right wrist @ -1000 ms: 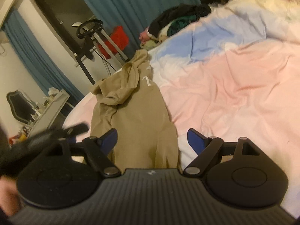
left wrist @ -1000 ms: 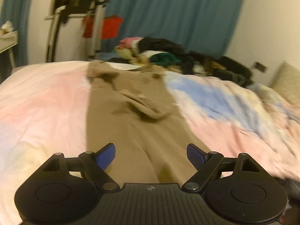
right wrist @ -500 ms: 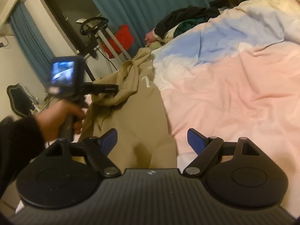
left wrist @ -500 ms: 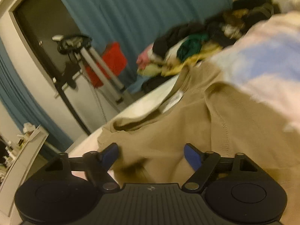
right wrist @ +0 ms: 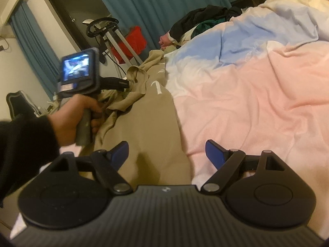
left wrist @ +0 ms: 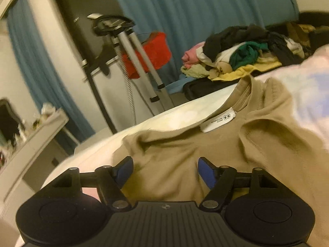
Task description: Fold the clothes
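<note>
A tan shirt [left wrist: 174, 150] lies lengthwise on the bed, its collar [left wrist: 244, 94] and white label [left wrist: 219, 120] toward the far edge. My left gripper [left wrist: 164, 169] hovers low over the crumpled shoulder area, jaws opening, tan cloth under the gap and neither pad pressing it. In the right wrist view the same shirt [right wrist: 148, 127] runs away from me, with a hand [right wrist: 82, 111] holding the left gripper's handle by its bunched top. My right gripper [right wrist: 167, 153] stands open over the shirt's near right edge, nothing gripped.
A pink and blue duvet [right wrist: 257, 92] covers the bed to the right. A heap of mixed clothes [left wrist: 242, 51] lies past the collar. A metal-legged machine [left wrist: 127, 47] with a red cloth [left wrist: 152, 53] and a white shelf [left wrist: 35, 135] stand off the bed's far left.
My left gripper travelled from the shirt's lower half up to its collar end and rolled. The hand holding it came into the right wrist view. My right gripper sank a little.
</note>
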`<action>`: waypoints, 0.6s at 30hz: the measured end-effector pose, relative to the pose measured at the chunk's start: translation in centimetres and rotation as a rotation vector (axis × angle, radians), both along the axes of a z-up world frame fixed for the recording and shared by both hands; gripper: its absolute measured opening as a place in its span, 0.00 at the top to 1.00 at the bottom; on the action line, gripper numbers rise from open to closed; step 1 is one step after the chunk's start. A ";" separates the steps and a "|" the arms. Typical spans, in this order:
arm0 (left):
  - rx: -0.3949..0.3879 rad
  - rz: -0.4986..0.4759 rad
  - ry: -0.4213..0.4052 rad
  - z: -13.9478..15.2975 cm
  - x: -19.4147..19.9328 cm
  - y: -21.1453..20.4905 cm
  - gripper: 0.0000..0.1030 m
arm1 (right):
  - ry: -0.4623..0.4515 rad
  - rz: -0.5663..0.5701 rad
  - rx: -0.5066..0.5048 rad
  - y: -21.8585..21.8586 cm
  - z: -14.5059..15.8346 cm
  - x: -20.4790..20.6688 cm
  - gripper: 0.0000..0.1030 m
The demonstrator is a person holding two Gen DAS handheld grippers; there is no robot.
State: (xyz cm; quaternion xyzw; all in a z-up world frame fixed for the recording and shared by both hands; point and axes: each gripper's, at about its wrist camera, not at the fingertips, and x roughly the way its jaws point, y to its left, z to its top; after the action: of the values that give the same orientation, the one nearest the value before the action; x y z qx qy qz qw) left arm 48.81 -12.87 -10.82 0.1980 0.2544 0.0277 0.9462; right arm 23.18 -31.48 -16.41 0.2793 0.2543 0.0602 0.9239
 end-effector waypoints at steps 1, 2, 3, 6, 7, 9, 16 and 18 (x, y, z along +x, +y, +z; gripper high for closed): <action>-0.034 -0.006 -0.002 0.8 -1.8 0.4 0.26 | 0.003 0.005 0.007 0.0 0.1 -0.1 0.19; -0.064 -0.013 -0.005 1.6 -3.7 0.7 0.25 | 0.007 0.010 0.015 0.0 0.3 -0.3 0.19; -0.082 -0.016 -0.008 2.3 -5.7 1.1 0.23 | 0.007 0.014 0.018 0.0 0.4 -0.4 0.19; -0.153 -0.019 -0.001 4.2 -11.8 2.7 0.21 | -0.001 0.020 0.009 0.3 1.1 -1.0 0.19; -0.191 -0.018 0.007 4.7 -13.9 3.4 0.19 | -0.005 0.021 0.004 0.3 1.3 -1.2 0.19; -0.257 -0.006 0.048 5.6 -17.4 5.1 0.19 | -0.021 0.020 -0.018 0.4 2.0 -1.8 0.19; -0.547 0.123 0.232 6.4 -28.8 11.9 0.18 | -0.053 0.044 -0.041 0.7 4.2 -4.3 0.19; -0.610 0.144 0.261 6.3 -31.5 13.3 0.18 | -0.058 0.058 -0.046 1.0 4.8 -5.2 0.19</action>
State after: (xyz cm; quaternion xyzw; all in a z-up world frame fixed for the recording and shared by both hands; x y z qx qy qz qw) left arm 17.33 0.46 -4.56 -0.1110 0.3830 -0.0087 0.9170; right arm 18.02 -30.50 -11.60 0.2485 0.2368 0.0893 0.9350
